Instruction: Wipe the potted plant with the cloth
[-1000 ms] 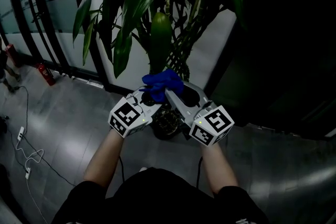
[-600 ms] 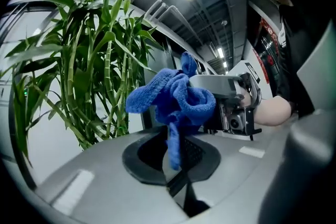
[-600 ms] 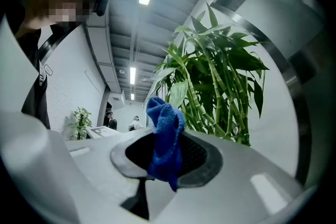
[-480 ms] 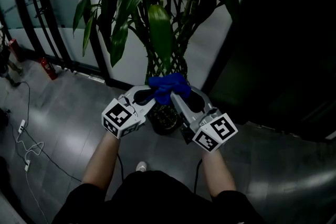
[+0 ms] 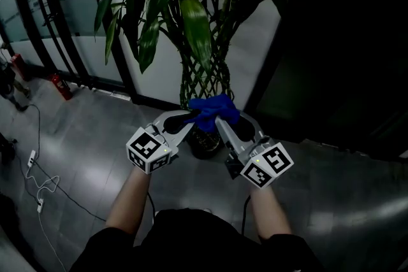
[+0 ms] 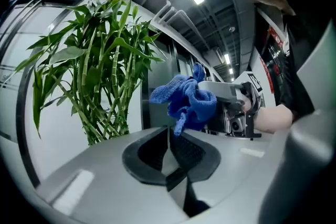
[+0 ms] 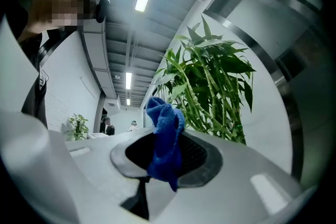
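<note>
**Asker:** What are you carrying, and in which hand?

**Me:** I am pinching a blue cloth in my right hand-held gripper. Its jaws are clamping the fabric between them. It is a soft, nubby terry, bunching into a loose crumpled wad above the tips and trailing a narrow tail down over the dark ribbed pads.

**Asker:** And the other one?

**Me:** My left hand-held gripper is keeping its jaws together, pads meeting along a thin seam. One corner of the cloth is hanging right at its tips. I cannot tell whether that corner is nipped. Both smooth grey shells are angling in so their tips are meeting at the cloth.

**Asker:** Where is the plant standing?

**Me:** The potted plant is standing straight ahead, just beyond both tips. Its thin stems are weaving into an upright lattice column over a dark round pot on the glossy grey floor. The leaves are long, pointed and shiny, and one is drooping above the cloth, apart from it.
</note>
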The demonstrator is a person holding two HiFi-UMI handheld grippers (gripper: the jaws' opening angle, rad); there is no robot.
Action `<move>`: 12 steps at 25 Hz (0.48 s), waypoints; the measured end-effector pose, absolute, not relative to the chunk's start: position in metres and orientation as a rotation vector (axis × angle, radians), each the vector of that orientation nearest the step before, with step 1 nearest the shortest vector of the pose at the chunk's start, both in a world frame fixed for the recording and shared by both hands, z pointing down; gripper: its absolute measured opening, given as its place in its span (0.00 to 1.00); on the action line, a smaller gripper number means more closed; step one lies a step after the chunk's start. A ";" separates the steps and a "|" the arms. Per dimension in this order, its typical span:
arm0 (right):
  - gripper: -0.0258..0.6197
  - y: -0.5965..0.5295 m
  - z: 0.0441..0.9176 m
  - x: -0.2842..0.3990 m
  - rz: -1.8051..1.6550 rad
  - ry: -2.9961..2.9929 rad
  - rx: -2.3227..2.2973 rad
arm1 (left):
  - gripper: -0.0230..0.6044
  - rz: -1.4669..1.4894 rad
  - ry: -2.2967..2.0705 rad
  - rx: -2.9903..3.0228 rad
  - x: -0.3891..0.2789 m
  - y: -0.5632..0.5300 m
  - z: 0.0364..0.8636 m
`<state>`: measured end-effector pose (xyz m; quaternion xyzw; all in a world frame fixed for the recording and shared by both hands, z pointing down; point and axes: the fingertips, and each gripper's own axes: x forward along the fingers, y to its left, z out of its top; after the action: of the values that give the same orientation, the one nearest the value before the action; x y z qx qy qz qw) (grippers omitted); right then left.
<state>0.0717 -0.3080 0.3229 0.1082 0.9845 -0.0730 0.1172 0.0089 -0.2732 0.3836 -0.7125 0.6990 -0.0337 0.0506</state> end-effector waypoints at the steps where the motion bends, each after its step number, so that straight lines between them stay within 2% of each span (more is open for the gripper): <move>1: 0.21 -0.307 0.325 0.076 -0.199 2.890 0.294 | 0.07 -0.103 2.113 -2.183 0.009 -0.272 0.385; 6: 0.21 -0.296 0.344 0.093 -0.198 2.917 0.105 | 0.07 -0.089 2.097 -2.156 -0.001 -0.234 0.387; 12: 0.21 -0.230 0.352 0.080 -0.198 2.908 -0.048 | 0.07 -0.058 2.158 -2.089 -0.033 -0.141 0.388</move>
<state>0.0799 -0.2304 0.3516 -0.0162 0.9912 -0.0674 0.1131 -0.0327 -0.1405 0.3883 -0.6938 0.7166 -0.0193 0.0687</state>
